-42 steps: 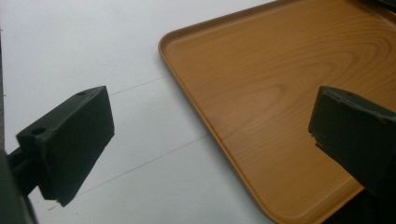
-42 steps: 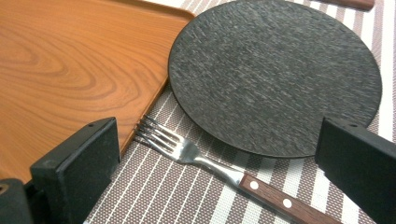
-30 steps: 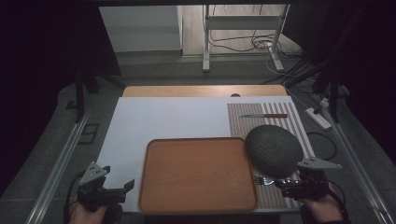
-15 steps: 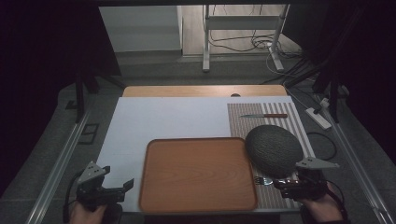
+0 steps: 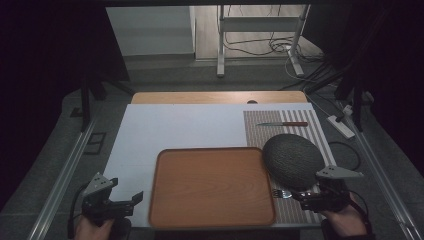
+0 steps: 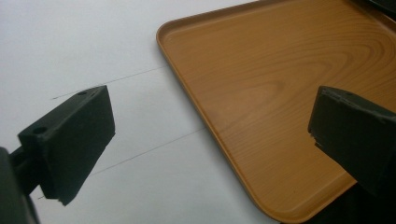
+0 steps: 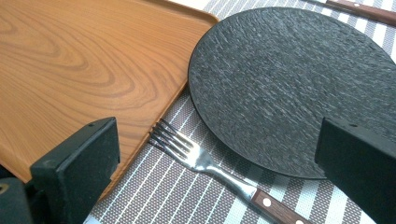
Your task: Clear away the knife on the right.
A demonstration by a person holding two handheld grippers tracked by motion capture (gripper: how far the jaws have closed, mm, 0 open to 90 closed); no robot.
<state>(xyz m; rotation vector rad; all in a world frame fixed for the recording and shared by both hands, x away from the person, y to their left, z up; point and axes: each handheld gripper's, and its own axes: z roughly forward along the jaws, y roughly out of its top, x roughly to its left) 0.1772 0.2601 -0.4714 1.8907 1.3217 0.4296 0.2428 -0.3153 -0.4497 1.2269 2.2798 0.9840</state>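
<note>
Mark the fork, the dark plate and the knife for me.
fork (image 7: 194, 155): right gripper view, base of the tines.
dark plate (image 7: 289, 84): right gripper view, middle of its face.
knife (image 5: 283, 124): high view, where blade meets handle.

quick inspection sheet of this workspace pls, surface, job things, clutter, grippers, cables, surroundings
surface: white table top with a striped placemat on its right part.
job's things: fork on the placemat, tines toward the wooden tray; dark round plate beside it, apart from the fork; knife farther back.
clutter: nothing seen.
grippers: left gripper open, by the tray's left edge, holding nothing; right gripper open, jaws either side of the fork's handle, not closed on it.
cables: loose cables on the floor beyond the table.
surroundings: dim room, metal stand legs behind.
</note>
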